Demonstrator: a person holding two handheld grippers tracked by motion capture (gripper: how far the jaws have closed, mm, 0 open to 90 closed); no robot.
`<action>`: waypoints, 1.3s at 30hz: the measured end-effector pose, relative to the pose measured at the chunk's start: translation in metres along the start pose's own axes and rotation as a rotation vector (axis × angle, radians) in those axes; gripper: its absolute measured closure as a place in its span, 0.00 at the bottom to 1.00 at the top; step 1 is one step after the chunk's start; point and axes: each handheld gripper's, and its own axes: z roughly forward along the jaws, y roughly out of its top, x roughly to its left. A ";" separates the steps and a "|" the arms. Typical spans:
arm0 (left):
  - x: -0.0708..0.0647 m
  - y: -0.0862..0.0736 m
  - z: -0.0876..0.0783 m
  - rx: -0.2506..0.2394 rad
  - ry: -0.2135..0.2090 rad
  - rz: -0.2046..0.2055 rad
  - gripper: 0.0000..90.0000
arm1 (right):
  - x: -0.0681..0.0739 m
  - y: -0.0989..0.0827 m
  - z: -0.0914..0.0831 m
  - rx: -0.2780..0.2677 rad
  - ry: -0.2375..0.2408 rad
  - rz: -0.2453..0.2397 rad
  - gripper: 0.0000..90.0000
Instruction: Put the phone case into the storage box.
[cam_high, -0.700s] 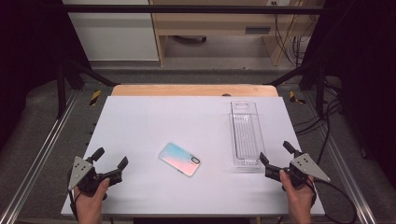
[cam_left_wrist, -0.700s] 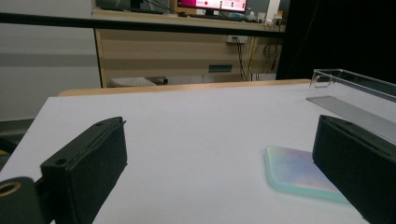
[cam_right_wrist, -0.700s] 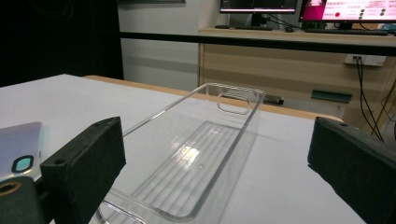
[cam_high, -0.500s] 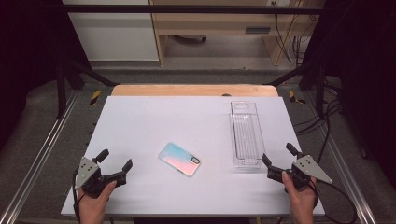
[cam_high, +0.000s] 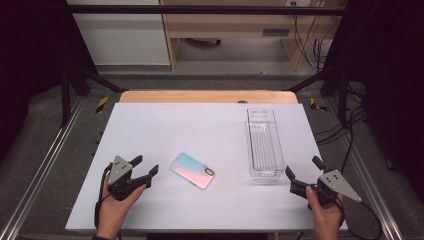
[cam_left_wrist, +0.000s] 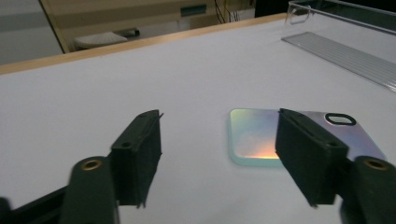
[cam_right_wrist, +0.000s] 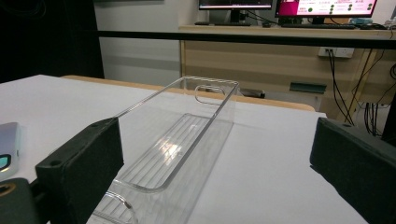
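Left claw (cam_high: 145, 167) has shifted rightward across the white worktop (cam_high: 200, 125) toward the phone case (cam_high: 192, 170) since the earlier high-view frames; before, it sat well off to the left, now its tips are near the case's left end. Not touching yet, a bare strip of worktop lies between them. In the left gripper view the jaws stand apart with nothing between the pads, and the phone case (cam_left_wrist: 261, 137) lies just past them, partly behind the right-hand jaw (iridescent back up, camera cutout at the far end).

Right claw (cam_high: 302, 172) has barely moved. It sits at the near right of the worktop, jaws wide apart, empty, aimed at the near end of the clear plastic bin (cam_high: 262, 145). The right gripper view looks along the clear plastic bin (cam_right_wrist: 177, 140) lengthwise, between the two pads, with no contact visible.

Phone case lies flat at the worktop's near-centre, angled, to the left of the bin and apart from it. Bin is upright, empty, long axis running away from the person.

Reading: the left hand is on approach for a pick of the case, while the right waits by the bin (likely to steady it or receive). Grasp not begun; the flat, thin case will probably need the jaws over its edges.
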 end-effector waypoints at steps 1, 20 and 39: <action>-0.001 0.003 0.005 0.023 0.002 0.008 0.44 | 0.000 0.000 -0.001 0.001 -0.001 0.003 0.03; 0.002 0.024 0.065 0.234 -0.004 -0.002 1.00 | 0.006 0.002 0.000 -0.003 0.007 -0.008 0.04; -0.004 0.009 0.105 0.380 -0.003 0.034 1.00 | 0.007 0.002 0.002 0.002 0.021 -0.015 0.04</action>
